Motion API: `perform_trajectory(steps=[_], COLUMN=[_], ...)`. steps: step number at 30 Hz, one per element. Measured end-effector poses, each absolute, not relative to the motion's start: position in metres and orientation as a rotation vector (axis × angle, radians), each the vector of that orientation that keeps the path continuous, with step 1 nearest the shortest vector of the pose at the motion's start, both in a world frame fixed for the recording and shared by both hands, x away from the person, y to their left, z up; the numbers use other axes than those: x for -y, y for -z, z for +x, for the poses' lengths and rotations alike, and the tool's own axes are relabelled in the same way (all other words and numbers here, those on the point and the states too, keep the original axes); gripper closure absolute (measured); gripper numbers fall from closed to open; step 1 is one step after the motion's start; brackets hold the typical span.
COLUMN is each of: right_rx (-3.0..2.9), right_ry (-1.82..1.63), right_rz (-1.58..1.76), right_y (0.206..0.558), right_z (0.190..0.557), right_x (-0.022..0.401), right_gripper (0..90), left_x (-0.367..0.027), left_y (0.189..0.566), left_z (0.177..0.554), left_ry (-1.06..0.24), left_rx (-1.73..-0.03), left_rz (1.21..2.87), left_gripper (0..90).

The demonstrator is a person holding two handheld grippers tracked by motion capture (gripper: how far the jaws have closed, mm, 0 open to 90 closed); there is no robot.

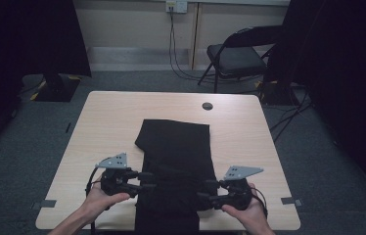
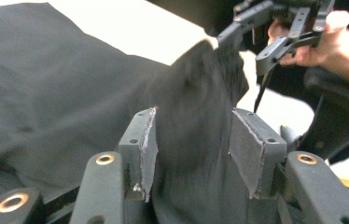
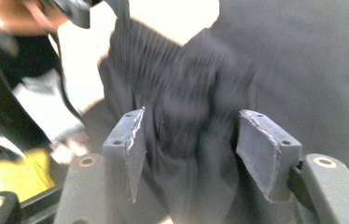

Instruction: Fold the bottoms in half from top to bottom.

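A black cloth (image 1: 176,147) lies folded lengthwise down the middle of the light wooden table (image 1: 107,122), and its near end hangs over the front edge. My left gripper (image 1: 149,179) is at the cloth's left edge near the front, and my right gripper (image 1: 207,192) is at its right edge. In the left gripper view the jaws (image 2: 193,135) stand apart with a loose ridge of cloth (image 2: 196,102) between the pads, not pinched. In the right gripper view the jaws (image 3: 189,140) stand apart the same way, with blurred, bunched cloth (image 3: 186,102) between them.
A round cable hole (image 1: 207,105) sits near the table's far edge. A black folding chair (image 1: 235,58) stands behind the table at the right. Dark curtains flank the room, and a stand base (image 1: 56,88) is at the back left. Tape marks (image 1: 48,203) sit at the front corners.
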State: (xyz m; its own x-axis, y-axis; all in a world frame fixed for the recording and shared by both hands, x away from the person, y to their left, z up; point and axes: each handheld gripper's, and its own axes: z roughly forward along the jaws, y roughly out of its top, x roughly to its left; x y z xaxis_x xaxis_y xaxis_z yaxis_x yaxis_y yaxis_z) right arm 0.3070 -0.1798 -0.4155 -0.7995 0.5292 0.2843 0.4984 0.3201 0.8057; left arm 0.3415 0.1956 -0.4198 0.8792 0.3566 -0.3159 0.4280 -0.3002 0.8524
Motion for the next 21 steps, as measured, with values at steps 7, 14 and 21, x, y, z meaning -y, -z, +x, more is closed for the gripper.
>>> perform_trajectory(steps=[7,14,21], right_rx=[-2.468,-2.553,-2.51], right_ry=[-1.424,-1.12,-1.114], right_rz=[1.142,1.156,1.191], right_y=[0.435,0.475,0.487], right_z=[0.356,0.391,0.425], right_x=[0.178,0.152,0.146], right_gripper=[62.4,64.6,68.4], left_x=[-0.178,-0.152,-0.144], left_y=[0.45,0.485,0.491], left_z=[0.382,0.401,0.433], left_ry=[-0.037,-0.087,-0.263], left_rx=[-0.743,-0.759,-0.817], left_rz=[2.097,2.254,2.211], left_gripper=[53.5,54.8,55.1])
